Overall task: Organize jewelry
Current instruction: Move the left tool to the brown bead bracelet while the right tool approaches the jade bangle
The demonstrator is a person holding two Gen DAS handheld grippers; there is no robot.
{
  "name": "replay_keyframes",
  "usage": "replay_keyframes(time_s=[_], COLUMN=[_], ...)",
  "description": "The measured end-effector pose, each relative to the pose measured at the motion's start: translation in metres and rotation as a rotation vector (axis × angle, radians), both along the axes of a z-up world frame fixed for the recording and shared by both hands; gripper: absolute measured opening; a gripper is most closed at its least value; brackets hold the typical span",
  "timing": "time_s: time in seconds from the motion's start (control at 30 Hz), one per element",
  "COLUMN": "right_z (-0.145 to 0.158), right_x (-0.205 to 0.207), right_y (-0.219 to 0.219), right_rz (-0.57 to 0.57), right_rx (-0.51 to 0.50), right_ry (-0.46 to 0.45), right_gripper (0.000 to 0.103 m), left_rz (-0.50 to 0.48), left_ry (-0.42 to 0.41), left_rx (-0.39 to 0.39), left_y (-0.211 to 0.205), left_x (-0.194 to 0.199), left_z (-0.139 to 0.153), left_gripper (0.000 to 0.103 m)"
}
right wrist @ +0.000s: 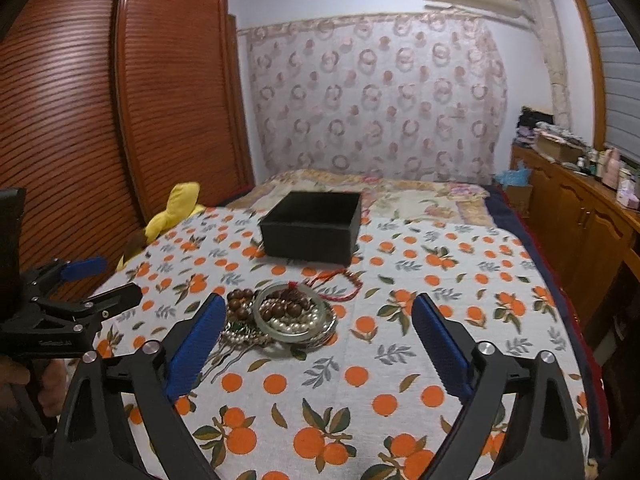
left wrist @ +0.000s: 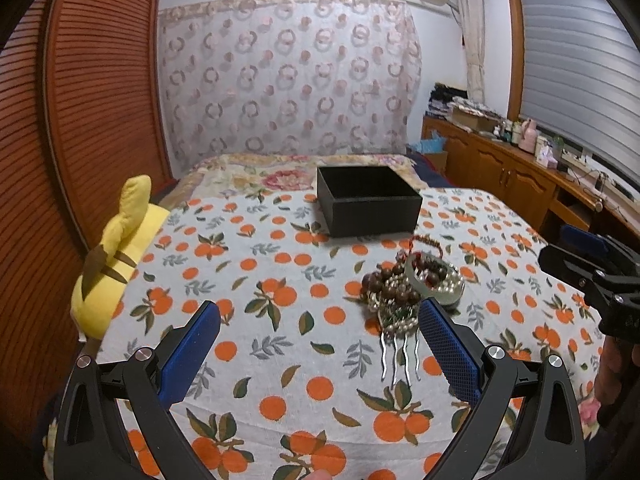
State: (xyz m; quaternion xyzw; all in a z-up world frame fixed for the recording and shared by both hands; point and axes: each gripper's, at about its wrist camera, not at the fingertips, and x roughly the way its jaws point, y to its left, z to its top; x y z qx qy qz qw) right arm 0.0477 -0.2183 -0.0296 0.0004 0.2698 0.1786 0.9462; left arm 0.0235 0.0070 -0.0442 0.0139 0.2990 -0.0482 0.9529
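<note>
A pile of jewelry (left wrist: 400,288) lies on the orange-print cloth (left wrist: 280,360): brown wooden beads, pearl strands, a pale bangle (right wrist: 290,332), a red bead bracelet (right wrist: 340,284) and a metal hair comb (left wrist: 400,344). Behind it stands an open black box (left wrist: 368,200), whose inside looks dark. My left gripper (left wrist: 318,306) is open, its right finger just in front of the pile. The right gripper (right wrist: 320,300) is open too, with the pile (right wrist: 280,312) beside its left finger. Neither touches the jewelry. Each gripper shows at the edge of the other's view.
A yellow plush toy (left wrist: 116,256) leans at the left edge of the cloth, by the slatted wooden wardrobe (right wrist: 120,120). A wooden sideboard (left wrist: 512,168) with clutter runs along the right under the window. A floral bedspread lies behind the box.
</note>
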Motion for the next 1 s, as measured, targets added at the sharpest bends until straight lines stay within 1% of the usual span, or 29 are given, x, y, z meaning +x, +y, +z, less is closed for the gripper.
replay_keyframes(time_s=[0.2, 0.27, 0.5, 0.7, 1.0], right_z=[-0.017, -0.024, -0.044, -0.049, -0.061], right_x=[0.025, 0.036, 0.070, 0.087, 0.105], right_y=[0.015, 0.021, 0.034, 0.048, 0.060], right_rz=[0.076, 0.101, 0.151, 0.200, 0.238], right_rx=[-0.016, -0.021, -0.040, -0.069, -0.108], right_ry=[0.073, 0.113, 0.216, 0.261, 0.319], right_gripper=[0.094, 0.091, 0.090, 0.090, 0.090], left_rz=[-0.020, -0.024, -0.037, -0.052, -0.068], left_ry=[0.047, 0.063, 0.119, 0.158, 0.179], left_rx=[-0.024, -0.033, -0.055, -0.062, -0.084], left_y=[0.008, 0.011, 0.016, 0.019, 0.020], left_x=[0.008, 0.010, 0.018, 0.023, 0.023], left_z=[-0.012, -0.016, -0.029, -0.040, -0.044], left_gripper=[0.096, 0.096, 0.096, 0.096, 0.096])
